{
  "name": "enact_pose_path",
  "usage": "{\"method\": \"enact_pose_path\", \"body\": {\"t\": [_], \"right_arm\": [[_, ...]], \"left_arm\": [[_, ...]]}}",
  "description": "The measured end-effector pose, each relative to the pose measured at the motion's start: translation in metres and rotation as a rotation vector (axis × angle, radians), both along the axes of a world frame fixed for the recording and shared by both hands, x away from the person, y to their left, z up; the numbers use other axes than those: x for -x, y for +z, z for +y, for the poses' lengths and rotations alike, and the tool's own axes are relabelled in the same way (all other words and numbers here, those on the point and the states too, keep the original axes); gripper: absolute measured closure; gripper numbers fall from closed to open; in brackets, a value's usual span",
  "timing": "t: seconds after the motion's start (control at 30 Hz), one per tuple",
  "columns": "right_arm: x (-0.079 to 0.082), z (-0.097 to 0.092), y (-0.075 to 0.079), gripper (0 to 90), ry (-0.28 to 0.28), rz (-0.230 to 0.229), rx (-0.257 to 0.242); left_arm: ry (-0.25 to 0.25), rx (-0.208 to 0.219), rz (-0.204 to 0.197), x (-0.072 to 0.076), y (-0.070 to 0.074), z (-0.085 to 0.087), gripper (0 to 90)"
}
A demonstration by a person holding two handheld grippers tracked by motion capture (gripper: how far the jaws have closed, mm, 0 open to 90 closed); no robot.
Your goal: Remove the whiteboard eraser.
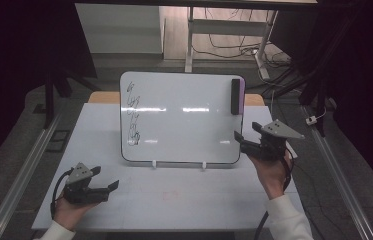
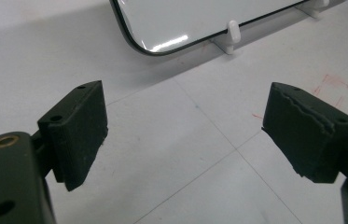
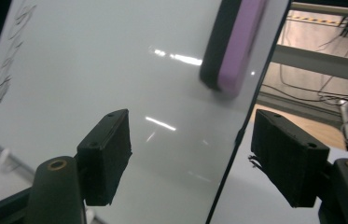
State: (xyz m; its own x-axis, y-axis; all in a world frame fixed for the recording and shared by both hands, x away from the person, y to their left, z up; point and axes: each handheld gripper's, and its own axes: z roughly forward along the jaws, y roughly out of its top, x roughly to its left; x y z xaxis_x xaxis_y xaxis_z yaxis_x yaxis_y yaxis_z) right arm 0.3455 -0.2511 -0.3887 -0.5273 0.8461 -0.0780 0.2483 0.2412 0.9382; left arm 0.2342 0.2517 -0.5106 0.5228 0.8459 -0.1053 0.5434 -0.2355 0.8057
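Note:
A whiteboard [image 1: 184, 120] stands tilted back on two white feet [image 1: 154, 163] in the middle of the white table [image 1: 99, 140]. Black scribbles [image 1: 133, 115] run down its left side. A purple-and-black eraser [image 1: 237, 95] sticks upright near its top right corner. My right gripper [image 1: 246, 132] is held up at the board's lower right corner, open. In the right gripper view the board's right edge [image 3: 237, 140] runs between the jaws of that gripper [image 3: 190, 154], below the eraser [image 3: 237, 42]; no pad presses on it. My left gripper [image 1: 114, 186] rests low at the front left, open and empty [image 2: 185, 126].
Faint red marks [image 1: 171, 194] lie on the table in front of the board. Behind the table stand a desk frame and loose cables [image 1: 234, 50] on the floor. Metal rails [image 1: 24, 170] run along both sides of the table.

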Motion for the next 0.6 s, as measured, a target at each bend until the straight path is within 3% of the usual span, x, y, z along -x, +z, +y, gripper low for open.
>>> {"method": "enact_pose_path", "body": {"t": [0.17,0.3,0.6], "right_arm": [[-0.013,0.004,0.008,29.4,-0.045,-0.006,0.015],[-0.033,0.011,0.015,32.7,-0.091,-0.005,0.039],[-0.061,0.028,0.029,39.6,-0.133,0.012,0.071]], "left_arm": [[0.0,0.0,0.002,0.0,-0.001,0.0,14.7],[0.002,-0.003,0.003,-0.001,-0.001,0.001,14.7],[0.007,-0.003,0.007,-0.004,-0.003,0.002,14.7]]}}
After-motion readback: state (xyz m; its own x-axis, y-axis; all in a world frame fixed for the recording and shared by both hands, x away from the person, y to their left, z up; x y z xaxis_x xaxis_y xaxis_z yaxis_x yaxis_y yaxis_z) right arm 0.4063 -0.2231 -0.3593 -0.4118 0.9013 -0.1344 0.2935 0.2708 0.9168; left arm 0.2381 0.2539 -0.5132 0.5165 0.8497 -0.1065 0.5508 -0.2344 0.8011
